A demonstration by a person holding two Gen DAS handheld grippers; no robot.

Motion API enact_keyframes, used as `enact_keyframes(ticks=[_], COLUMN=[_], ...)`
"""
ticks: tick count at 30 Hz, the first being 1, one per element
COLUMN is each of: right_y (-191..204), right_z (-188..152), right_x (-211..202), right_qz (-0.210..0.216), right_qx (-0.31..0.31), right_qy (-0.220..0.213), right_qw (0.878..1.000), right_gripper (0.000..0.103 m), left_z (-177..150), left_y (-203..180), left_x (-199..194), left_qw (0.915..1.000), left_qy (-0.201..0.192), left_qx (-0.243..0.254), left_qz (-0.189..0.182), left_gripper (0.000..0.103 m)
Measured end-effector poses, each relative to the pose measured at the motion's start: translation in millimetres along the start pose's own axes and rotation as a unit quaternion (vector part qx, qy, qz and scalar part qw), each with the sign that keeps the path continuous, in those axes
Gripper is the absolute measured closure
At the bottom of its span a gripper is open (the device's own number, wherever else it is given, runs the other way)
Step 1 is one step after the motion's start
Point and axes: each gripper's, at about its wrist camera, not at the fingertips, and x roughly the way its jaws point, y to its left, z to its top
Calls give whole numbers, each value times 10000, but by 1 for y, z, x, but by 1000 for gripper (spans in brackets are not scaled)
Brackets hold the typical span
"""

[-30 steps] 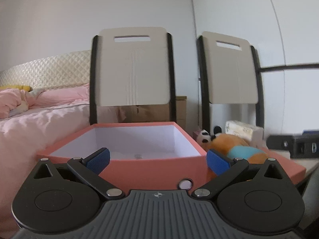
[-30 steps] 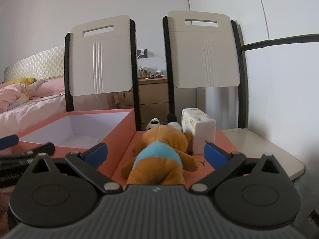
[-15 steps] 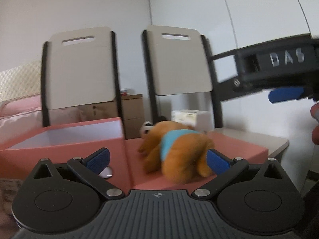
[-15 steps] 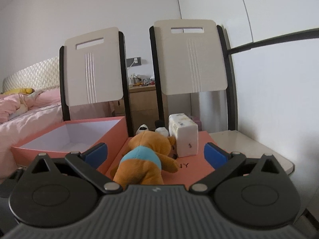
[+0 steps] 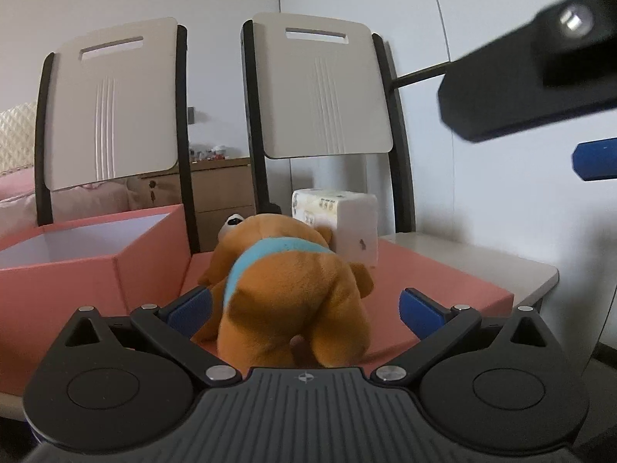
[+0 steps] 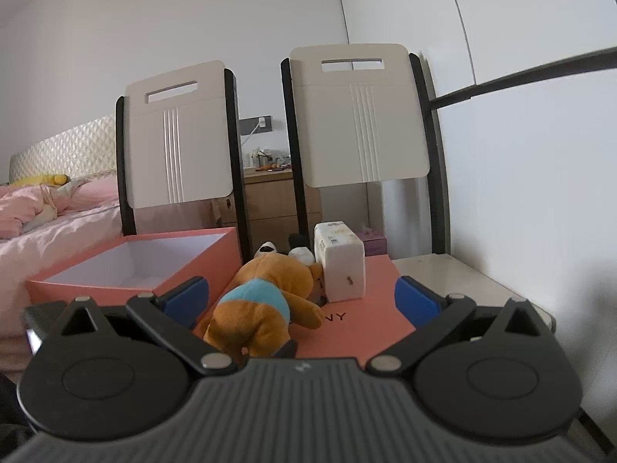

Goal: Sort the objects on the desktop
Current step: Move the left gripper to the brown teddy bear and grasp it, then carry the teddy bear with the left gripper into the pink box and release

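Left wrist view: left gripper [image 5: 304, 310] has its blue pads spread wide, holding nothing. The plush bear [image 5: 289, 293], orange-brown with a light-blue band round the middle, sits between the pads with its rear toward the camera. The left pad [image 5: 191, 308] is right beside the bear's flank; contact can't be confirmed. The right pad [image 5: 418, 314] is clear of it.

The bear lies on a flat pink lid [image 5: 443, 289]. Just behind the bear a white tissue pack [image 5: 347, 223] stands upright on the same lid. A small black-and-white plush [image 5: 232, 220] pokes out behind the bear's head, mostly hidden. To the left of the lid sits an open pink box [image 5: 96, 266] with a white inside. Lid and box rest on a pale table [image 5: 501, 262].

Behind the table are two white chair backs [image 5: 320, 88] with black frames, then a wooden drawer unit [image 5: 223, 189] and the wall.

Right wrist view: right gripper [image 6: 300, 295] is also spread wide and holds nothing. It hangs back from the bear [image 6: 262, 301], pads well apart on either side of that line of sight. In the left view it shows at the top right, blurred. Pink bedding [image 6: 46, 223] is far left.
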Motion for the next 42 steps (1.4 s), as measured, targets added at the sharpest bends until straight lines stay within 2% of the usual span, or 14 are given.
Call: enact_keyframes(ticks=[12,16,21,30,35,42], right_y=[-3,-2,-1,2,3,13], right_z=[1,0,1,3,4,7], right_x=[-2,-2,-5,-10,-15,-7], right_qz=[20,8,-7,-70,-116,-50], right_qx=[90,103,160,249,349,491], right_qy=[-45,-57,-209,-528,-755,-783], right_qw=[9999,9999,9997,9983,9965,9957], right_gripper=[0,0,0,0,0,0], left_z=[5,6,12,41,69,103], left_y=[-1,2,7,29,36,68], left_x=[38,45,44,27,9,-9], left_qw=[9987,9974,9966,9984,9994,9982], left_qy=[347,560,637,328,-66,-445], left_qx=[-220,-341,-398,-417,-353,-305], left_qz=[287,309,342,181,18,270], left_gripper=[1,18,29,33,33,33])
